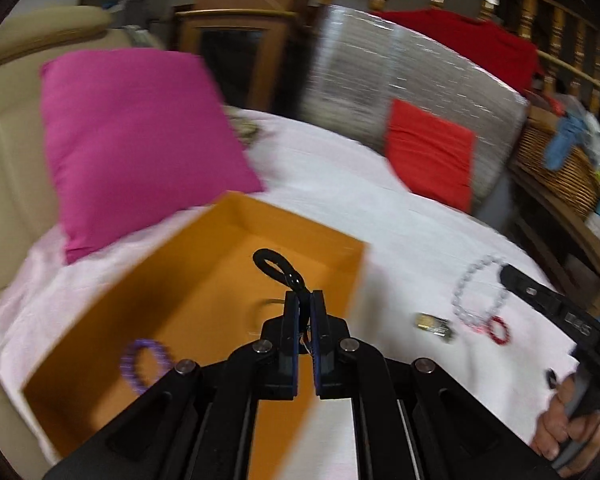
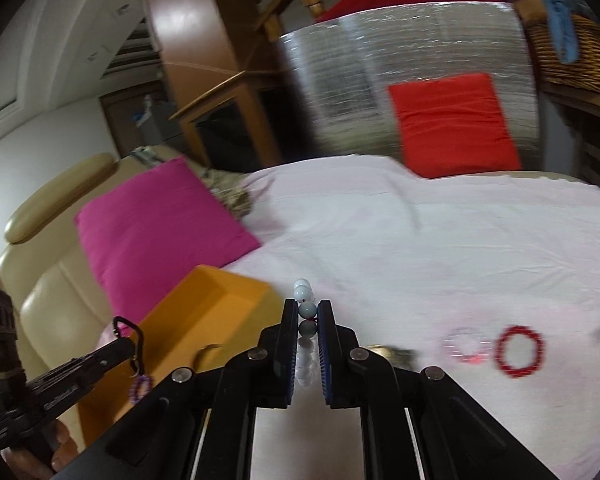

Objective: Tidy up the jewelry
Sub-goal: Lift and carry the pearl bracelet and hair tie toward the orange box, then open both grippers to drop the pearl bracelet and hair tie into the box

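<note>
Jewelry is divided between an orange box (image 1: 204,280) and a pink cloth (image 1: 380,216). Left gripper (image 1: 305,300): jaws closed on a black looped bracelet (image 1: 274,266), held above the box interior. A purple beaded bracelet (image 1: 146,364) lies inside the box. Right gripper (image 2: 305,312): jaws clamped on a white beaded bracelet (image 2: 306,308), above the cloth. A red beaded bracelet (image 2: 518,350) rests on the cloth, beside a faint pale ring (image 2: 466,346).

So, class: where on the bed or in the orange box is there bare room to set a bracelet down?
Orange box: bare floor between the purple bracelet and the far wall. Pink sheet: bare between the magenta pillow and red cushion. Crowded around the red bracelet.
</note>
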Action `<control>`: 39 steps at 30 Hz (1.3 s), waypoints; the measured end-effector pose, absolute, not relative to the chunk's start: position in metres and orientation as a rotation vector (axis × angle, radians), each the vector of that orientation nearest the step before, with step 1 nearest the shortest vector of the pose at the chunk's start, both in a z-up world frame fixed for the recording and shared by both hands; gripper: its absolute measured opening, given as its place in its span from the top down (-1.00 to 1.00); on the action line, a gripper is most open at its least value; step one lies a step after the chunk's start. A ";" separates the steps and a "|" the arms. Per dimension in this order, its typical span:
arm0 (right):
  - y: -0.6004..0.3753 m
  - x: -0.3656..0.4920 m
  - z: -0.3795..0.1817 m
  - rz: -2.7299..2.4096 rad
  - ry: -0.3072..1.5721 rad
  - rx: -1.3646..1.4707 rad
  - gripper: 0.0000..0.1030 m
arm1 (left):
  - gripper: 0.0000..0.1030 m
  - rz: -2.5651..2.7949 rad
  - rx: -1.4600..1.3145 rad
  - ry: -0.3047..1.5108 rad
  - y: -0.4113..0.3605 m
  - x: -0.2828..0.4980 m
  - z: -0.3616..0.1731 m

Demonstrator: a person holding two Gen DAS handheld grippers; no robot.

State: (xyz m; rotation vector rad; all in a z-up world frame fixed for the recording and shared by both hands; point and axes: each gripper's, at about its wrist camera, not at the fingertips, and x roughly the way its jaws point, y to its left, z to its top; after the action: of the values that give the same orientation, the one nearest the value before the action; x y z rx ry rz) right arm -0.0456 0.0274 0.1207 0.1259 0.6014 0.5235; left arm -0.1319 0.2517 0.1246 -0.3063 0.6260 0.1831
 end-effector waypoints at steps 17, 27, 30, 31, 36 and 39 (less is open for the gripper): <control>0.171 0.017 0.091 0.587 0.727 -0.065 0.79 | 0.90 0.338 -0.364 0.847 0.295 -0.102 0.075; 0.191 0.040 0.057 0.520 0.808 -0.125 0.79 | 0.90 0.338 -0.381 0.939 0.297 -0.099 0.059; 0.196 0.043 0.051 0.512 0.827 -0.134 0.79 | 0.90 0.345 -0.380 0.960 0.296 -0.099 0.056; 0.198 0.044 0.050 0.509 0.834 -0.134 0.78 | 0.90 0.351 -0.377 0.963 0.295 -0.100 0.056; 0.192 0.051 0.048 0.508 0.888 -0.075 0.78 | 0.61 0.392 -0.342 0.952 0.292 -0.101 0.059; 0.185 0.051 0.052 0.525 0.894 -0.053 0.71 | -0.15 0.430 -0.316 0.918 0.289 -0.103 0.065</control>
State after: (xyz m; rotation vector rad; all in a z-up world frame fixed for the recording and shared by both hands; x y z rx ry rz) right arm 0.0511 0.1854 0.0522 -0.0528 0.8942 0.5249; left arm -0.1031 0.2890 0.0653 -0.3161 0.9176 0.4302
